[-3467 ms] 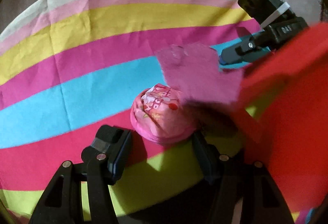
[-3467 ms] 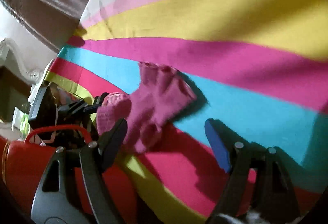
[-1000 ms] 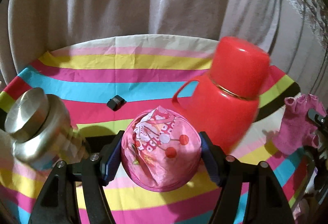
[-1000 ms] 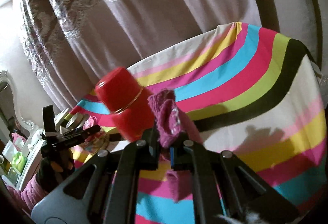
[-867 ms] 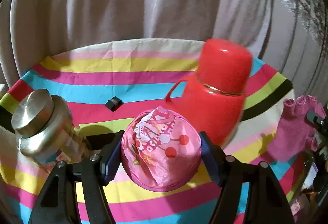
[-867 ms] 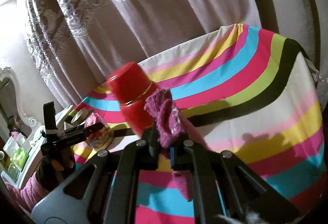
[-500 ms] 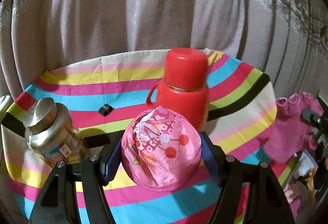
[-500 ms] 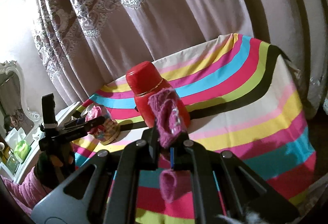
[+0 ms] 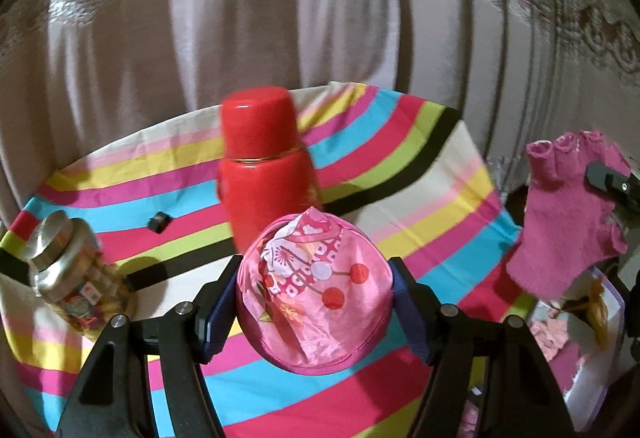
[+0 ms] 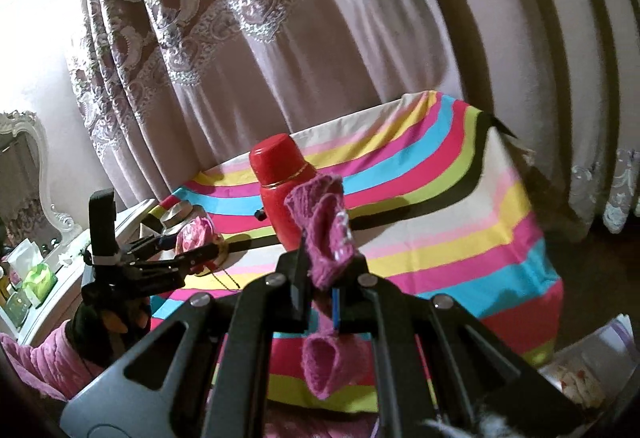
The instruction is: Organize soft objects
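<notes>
Grippers first: we had the left gripper [image 9: 314,302] clamped on a round pink printed pouch [image 9: 314,290], its blue-padded fingers [image 9: 216,312] pressing both sides so the pouch sat squarely between them, lifted clear of the table. We had the right gripper [image 10: 324,278] closed tight on a magenta fingerless glove [image 10: 322,230], which stood up above the jaws and hung down below them; in the left wrist view the same glove [image 9: 568,209] dangled at the right edge, off the side of the table. Beyond both tools lay the table under its striped cloth [image 9: 420,173], banded in pink, yellow, blue, green, black and white. On it stood a red thermos [image 9: 262,165], upright, directly behind the pouch as we saw it, and to the left a glass jar with a metal lid [image 9: 68,274], filled with small colourful pieces we could not make out. A small dark object [image 9: 157,222] sat on the cloth between jar and thermos. Behind the table hung a mauve curtain with lace trim [image 10: 280,37], and a white dresser [image 10: 48,278] stood at the left.
</notes>
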The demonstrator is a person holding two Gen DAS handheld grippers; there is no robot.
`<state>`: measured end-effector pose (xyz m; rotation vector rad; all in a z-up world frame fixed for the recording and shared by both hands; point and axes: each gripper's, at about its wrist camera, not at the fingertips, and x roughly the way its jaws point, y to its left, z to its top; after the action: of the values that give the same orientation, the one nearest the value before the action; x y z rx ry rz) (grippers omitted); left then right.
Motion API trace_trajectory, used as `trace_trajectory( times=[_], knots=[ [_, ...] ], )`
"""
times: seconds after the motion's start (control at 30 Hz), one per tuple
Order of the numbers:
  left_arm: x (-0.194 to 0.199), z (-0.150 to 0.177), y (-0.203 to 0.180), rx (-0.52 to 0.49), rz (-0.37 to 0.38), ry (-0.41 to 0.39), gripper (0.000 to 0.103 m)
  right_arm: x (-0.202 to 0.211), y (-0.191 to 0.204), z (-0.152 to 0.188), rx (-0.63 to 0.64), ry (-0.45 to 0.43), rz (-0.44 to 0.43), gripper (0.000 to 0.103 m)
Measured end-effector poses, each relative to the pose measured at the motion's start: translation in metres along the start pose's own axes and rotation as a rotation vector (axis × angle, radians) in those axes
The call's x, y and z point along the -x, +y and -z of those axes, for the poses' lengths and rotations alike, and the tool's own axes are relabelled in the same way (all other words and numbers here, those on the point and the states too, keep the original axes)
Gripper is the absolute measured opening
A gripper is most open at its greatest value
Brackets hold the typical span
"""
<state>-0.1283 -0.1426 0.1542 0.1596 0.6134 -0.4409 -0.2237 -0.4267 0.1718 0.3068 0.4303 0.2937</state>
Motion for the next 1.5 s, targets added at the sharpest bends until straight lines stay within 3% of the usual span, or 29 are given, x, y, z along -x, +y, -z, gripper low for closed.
trace_trajectory(
  times=[0.1, 0.23, 0.47, 0.6, 0.7, 0.73, 0.8, 0.83, 0.87, 0.97, 1.27, 1.33, 1.4, 1.43, 1.5],
  knots=[
    [0.0, 0.002, -0.017, -0.005, 0.039, 0.013, 0.07, 0.016, -0.006, 0.004, -0.012, -0.011, 0.02, 0.009],
    [-0.003, 0.01, -0.056, -0.009, 0.166, 0.065, 0.07, 0.041, -0.013, 0.013, -0.018, -0.01, 0.064, 0.009],
    [-0.013, 0.027, -0.147, -0.118, 0.394, 0.181, 0.07, 0.101, -0.04, 0.036, -0.073, -0.018, 0.19, 0.009],
    [-0.014, 0.033, -0.191, -0.154, 0.538, 0.209, 0.071, 0.123, -0.059, 0.049, -0.121, -0.005, 0.226, 0.009],
    [-0.02, 0.028, -0.218, -0.135, 0.628, 0.22, 0.074, 0.13, -0.07, 0.057, -0.121, 0.007, 0.314, 0.01],
    [-0.022, 0.026, -0.227, -0.143, 0.631, 0.227, 0.08, 0.129, -0.075, 0.06, -0.118, 0.022, 0.358, 0.016],
    [-0.024, 0.02, -0.246, -0.171, 0.612, 0.235, 0.086, 0.128, -0.087, 0.065, -0.13, 0.064, 0.46, 0.042],
    [-0.022, 0.017, -0.255, -0.187, 0.615, 0.223, 0.086, 0.128, -0.091, 0.068, -0.137, 0.078, 0.49, 0.062],
    [-0.019, 0.016, -0.259, -0.192, 0.618, 0.207, 0.087, 0.129, -0.093, 0.07, -0.134, 0.082, 0.507, 0.069],
    [-0.004, 0.011, -0.268, -0.209, 0.613, 0.139, 0.098, 0.138, -0.093, 0.074, -0.106, 0.076, 0.545, 0.075],
    [0.074, -0.026, -0.265, -0.281, 0.526, -0.132, 0.103, 0.172, -0.085, 0.077, -0.11, 0.125, 0.793, 0.09],
    [0.086, -0.026, -0.266, -0.292, 0.471, -0.112, 0.103, 0.175, -0.081, 0.077, -0.131, 0.168, 0.838, 0.092],
    [0.083, -0.019, -0.269, -0.301, 0.407, -0.041, 0.103, 0.173, -0.078, 0.079, -0.151, 0.247, 0.895, 0.092],
    [0.071, -0.01, -0.27, -0.294, 0.381, 0.038, 0.103, 0.17, -0.076, 0.081, -0.158, 0.292, 0.93, 0.093],
    [0.046, 0.008, -0.273, -0.279, 0.4, 0.181, 0.103, 0.162, -0.073, 0.089, -0.166, 0.382, 1.0, 0.093]
  ],
)
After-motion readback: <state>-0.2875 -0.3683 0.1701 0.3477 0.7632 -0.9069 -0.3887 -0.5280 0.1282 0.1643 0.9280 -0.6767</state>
